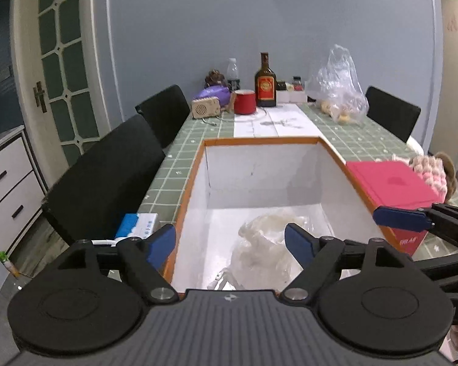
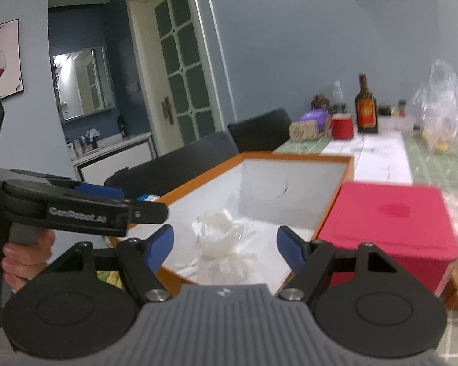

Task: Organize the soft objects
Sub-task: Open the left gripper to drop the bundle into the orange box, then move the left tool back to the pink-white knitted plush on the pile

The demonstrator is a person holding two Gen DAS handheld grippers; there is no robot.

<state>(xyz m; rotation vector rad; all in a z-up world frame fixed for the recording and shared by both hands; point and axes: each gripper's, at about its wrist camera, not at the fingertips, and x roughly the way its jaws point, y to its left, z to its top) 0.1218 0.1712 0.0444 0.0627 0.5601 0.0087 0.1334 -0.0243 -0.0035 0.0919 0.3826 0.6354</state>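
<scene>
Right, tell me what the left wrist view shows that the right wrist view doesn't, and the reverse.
Only the left wrist view: a blue and white tissue pack beside the box and a pink knitted item behind the red box.
Only the right wrist view: a mirror, a wine-glass picture and the hand holding the left gripper.
Both: the orange-rimmed white box with a white plastic-wrapped bundle inside, and the red box.
</scene>
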